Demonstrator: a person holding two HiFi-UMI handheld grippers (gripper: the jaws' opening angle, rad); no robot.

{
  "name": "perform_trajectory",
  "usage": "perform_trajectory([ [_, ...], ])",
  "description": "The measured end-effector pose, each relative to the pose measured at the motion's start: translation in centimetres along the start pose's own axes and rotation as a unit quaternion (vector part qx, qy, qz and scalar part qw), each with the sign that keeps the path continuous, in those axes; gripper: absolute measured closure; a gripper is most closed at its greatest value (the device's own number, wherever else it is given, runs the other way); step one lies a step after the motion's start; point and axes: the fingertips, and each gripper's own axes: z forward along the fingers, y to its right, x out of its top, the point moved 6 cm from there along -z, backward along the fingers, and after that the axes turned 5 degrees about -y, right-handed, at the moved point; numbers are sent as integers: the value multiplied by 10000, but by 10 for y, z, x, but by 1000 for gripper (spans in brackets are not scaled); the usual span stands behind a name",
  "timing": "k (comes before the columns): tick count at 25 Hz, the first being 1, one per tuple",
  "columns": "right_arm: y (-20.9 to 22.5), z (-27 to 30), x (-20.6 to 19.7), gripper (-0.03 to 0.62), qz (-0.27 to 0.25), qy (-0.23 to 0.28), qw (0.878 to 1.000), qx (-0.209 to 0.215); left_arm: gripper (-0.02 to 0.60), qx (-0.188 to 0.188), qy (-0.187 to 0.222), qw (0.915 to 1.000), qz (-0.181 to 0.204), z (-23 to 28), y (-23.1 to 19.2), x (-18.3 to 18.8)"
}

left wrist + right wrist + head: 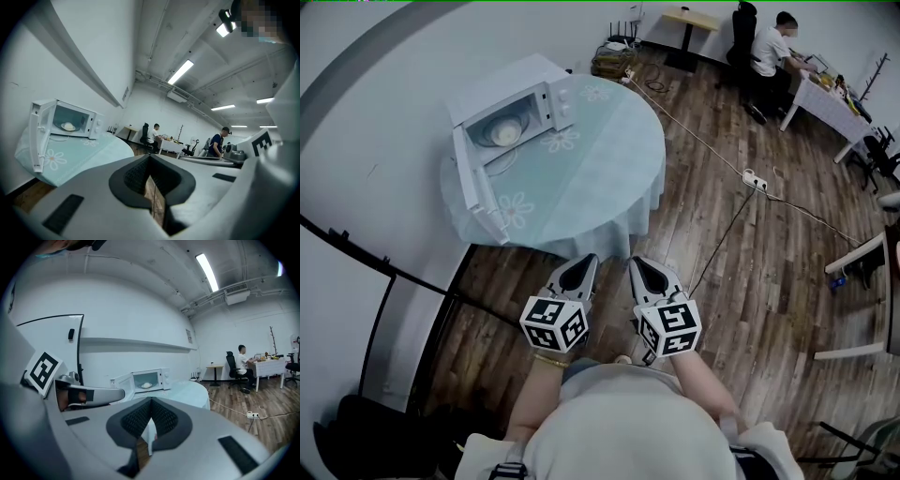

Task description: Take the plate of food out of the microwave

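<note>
While the left gripper (584, 263) and right gripper (637, 266) are hanging closed (empty), the plate (504, 134) is looking stiff, breakable. Its rim is offering purchase.

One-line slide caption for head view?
Left gripper and right gripper, both shut and empty, short of round table in pale blue floral cloth; open white microwave holds white plate of food.

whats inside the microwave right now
With its door swung open, the microwave holds a white plate carrying a pale rounded mound of food. What the food is, and anything behind it, cannot be made out.
</note>
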Motion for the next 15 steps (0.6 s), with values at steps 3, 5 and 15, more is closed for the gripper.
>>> perform_trajectory([
  [3, 7, 0, 0, 588, 11, -28, 10000, 82, 572, 58, 15, 9999, -112, 4, 4, -3],
  [5, 11, -1, 1, 588, 65, -26, 9999, 150, 572, 37, -2, 9998, -193, 7, 7, -4],
  [15, 22, 15, 8, 588, 95, -80, 9991, 405, 572, 269, 105, 9986, -442, 19, -4, 4],
])
